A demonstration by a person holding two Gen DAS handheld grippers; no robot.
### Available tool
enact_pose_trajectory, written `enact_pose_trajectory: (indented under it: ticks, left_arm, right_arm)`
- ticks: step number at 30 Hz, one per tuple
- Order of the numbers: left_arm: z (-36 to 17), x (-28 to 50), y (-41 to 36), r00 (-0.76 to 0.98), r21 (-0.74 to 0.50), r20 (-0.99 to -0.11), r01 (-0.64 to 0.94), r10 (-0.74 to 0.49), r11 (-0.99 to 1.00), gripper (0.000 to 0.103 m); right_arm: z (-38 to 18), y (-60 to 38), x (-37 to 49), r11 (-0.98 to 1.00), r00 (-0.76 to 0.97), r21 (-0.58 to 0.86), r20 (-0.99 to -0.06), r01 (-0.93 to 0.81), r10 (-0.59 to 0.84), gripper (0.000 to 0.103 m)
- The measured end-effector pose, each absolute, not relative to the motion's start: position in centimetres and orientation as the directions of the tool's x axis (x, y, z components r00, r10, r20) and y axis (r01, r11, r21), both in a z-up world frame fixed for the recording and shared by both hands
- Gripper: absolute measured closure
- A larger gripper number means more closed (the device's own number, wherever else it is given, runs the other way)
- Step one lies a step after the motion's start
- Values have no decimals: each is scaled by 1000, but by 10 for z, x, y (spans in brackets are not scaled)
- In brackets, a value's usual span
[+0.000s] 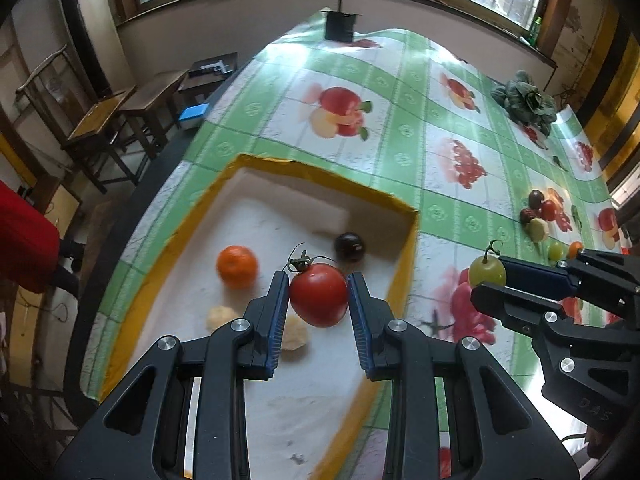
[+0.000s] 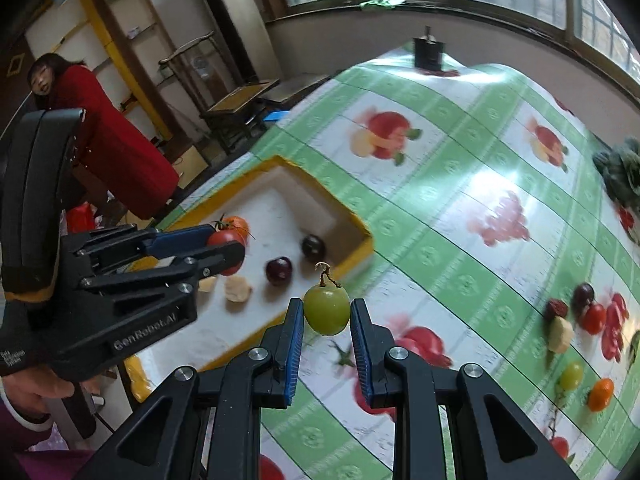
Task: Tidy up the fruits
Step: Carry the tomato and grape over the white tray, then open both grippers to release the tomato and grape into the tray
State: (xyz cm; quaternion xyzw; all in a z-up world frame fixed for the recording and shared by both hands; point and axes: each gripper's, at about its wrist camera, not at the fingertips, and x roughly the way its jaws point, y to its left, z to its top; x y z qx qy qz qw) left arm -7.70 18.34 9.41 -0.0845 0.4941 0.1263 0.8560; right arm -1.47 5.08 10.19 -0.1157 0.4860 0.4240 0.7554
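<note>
Tray (image 1: 404, 240) position decides the coming move: the left claw (image 1: 318, 294), clamped on a red tomato (image 1: 319, 294), hangs right above its white floor, while the right claw (image 2: 327, 316), gripping a green grape (image 2: 327, 311), is over the surface with the tray to its left. Inside lie one orange, two dark plums and two pale pieces. Six loose fruits remain in a cluster (image 2: 580, 340) on the surface to the right.

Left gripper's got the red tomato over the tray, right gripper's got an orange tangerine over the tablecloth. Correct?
Not quite. The right gripper holds a green grape with a stem, not a tangerine, as the right wrist view shows. A tangerine lies in the tray. The rest stands: the left gripper holds the red tomato over the tray.
</note>
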Motion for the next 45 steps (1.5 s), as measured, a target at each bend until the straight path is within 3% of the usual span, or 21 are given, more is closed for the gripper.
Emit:
enact_pose_trajectory:
  ticks: [15,39,45]
  left_arm:
    - [82,-91,228,453,-23,-877,-376,162,926,74]
    - [61,-65,252,417,-30,-897,-396,151,918,73]
    - [61,-62,254,413,-40,-900,-393,137,919,67]
  right_arm:
    - [92,112,-29,541,106,229,-849,-809,518,80]
    - [32,183,22,537,2,264,-897,-801,443,80]
    - [35,173,26,555,-19,321,-876,-767,481,77]
